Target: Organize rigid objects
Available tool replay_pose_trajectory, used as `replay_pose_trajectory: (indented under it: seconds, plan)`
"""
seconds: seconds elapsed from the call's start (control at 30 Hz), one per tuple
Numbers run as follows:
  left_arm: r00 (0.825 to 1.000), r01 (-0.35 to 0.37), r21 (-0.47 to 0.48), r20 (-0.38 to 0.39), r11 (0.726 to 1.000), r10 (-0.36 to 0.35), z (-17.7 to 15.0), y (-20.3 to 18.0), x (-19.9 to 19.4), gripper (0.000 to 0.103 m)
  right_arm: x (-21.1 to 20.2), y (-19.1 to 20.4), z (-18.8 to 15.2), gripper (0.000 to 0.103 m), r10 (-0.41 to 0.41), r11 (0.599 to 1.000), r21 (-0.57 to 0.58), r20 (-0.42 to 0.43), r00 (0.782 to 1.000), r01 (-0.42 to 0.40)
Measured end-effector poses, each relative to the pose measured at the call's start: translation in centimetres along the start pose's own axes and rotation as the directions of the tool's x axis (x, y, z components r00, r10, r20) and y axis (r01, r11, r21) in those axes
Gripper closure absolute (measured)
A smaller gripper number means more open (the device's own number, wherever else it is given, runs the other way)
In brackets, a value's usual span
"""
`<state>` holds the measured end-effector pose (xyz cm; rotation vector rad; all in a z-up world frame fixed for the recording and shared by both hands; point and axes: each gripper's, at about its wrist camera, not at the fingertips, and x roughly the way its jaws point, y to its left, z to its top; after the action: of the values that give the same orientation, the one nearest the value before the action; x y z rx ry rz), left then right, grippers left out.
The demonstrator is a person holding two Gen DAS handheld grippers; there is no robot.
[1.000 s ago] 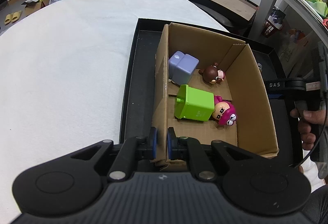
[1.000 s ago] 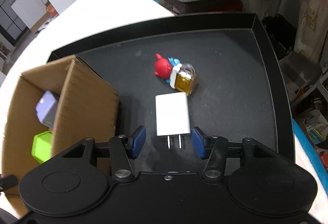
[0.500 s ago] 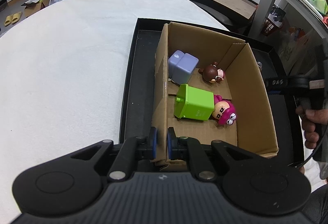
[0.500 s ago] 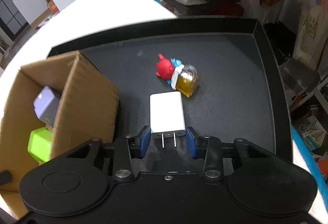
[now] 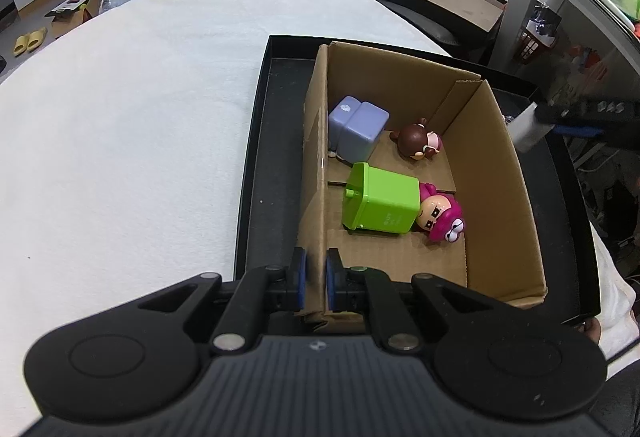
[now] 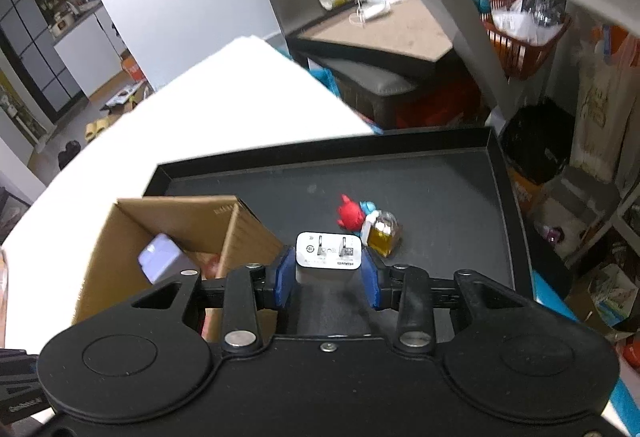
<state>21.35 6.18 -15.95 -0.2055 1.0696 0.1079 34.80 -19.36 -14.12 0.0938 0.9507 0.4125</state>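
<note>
We saw the cardboard box (image 6: 132,237) lying left of our right hand-held gripper (image 6: 329,275), which clamped the white charger (image 6: 329,251), apparently lifted, prongs facing us. Our left hand-held gripper (image 5: 315,279) pinched the box's near wall.

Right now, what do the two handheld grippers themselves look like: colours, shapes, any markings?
Both are matte black. Each has two round discs at the base, angled linkage arms with silver pivot pins, and blue pads on the fingers. The left gripper has a ribbed grey-black deck with a small logo. The right gripper looks the same; seen from the left camera, its side carries white lettering, blurred.
</note>
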Motion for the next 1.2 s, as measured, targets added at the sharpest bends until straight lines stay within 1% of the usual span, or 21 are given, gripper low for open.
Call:
replay_pose_trajectory:
  seconds: [0.2,0.4,0.6,0.63,0.67,0.73,0.8,0.93,1.0,1.17,1.2]
  plan:
    - [1.0,-0.009,0.002,0.0,1.0,0.009,0.0,-0.2,0.0,0.094,-3.0,0.6,0.7,0.068,0.049,0.999,-0.007,0.083,0.995,-0.049]
    - [1.0,-0.015,0.002,0.001,1.0,0.015,0.0,-0.3,0.0,0.094,-4.9,1.5,0.9,0.068,0.078,0.996,-0.049,0.115,0.99,-0.073]
    - [1.0,-0.019,0.003,0.001,1.0,0.019,0.0,-0.4,0.0,0.094,-5.7,2.3,1.0,0.069,0.098,0.994,-0.069,0.134,0.986,-0.089]
    - [1.0,-0.019,0.003,0.001,1.0,0.019,0.0,-0.4,0.0,0.094,-5.8,2.4,1.0,0.087,0.101,0.993,-0.07,0.138,0.985,-0.092]
    - [1.0,-0.018,0.004,0.001,1.0,0.018,0.0,-0.4,0.0,0.094,-5.9,2.5,1.1,0.096,0.106,0.993,-0.072,0.139,0.985,-0.097]
    - [1.0,-0.016,0.004,0.002,1.0,0.016,0.0,-0.4,0.0,0.094,-6.1,2.6,1.2,0.096,0.129,0.991,-0.062,0.147,0.981,-0.121]
    - [1.0,-0.015,0.005,0.003,1.0,0.015,0.0,-0.4,-0.1,0.094,-6.2,2.8,1.3,0.096,0.134,0.99,-0.067,0.153,0.979,-0.125]
    - [1.0,-0.012,0.004,0.002,1.0,0.012,0.0,-0.4,-0.1,0.094,-5.5,2.7,1.3,0.096,0.138,0.989,-0.062,0.13,0.982,-0.131]
    - [1.0,-0.009,0.001,0.004,1.0,0.009,-0.1,-0.3,-0.1,0.094,-4.8,2.4,1.1,0.095,0.137,0.99,-0.047,0.099,0.986,-0.133]
    - [1.0,0.0,-0.006,0.008,1.0,0.0,-0.2,-0.1,-0.1,0.094,-2.8,0.7,0.3,0.093,0.1,0.995,0.015,0.01,0.995,-0.1]
    - [1.0,0.002,-0.006,0.008,1.0,-0.002,-0.2,-0.1,-0.1,0.094,-2.4,0.4,0.0,0.09,0.091,0.996,0.024,-0.006,0.996,-0.091]
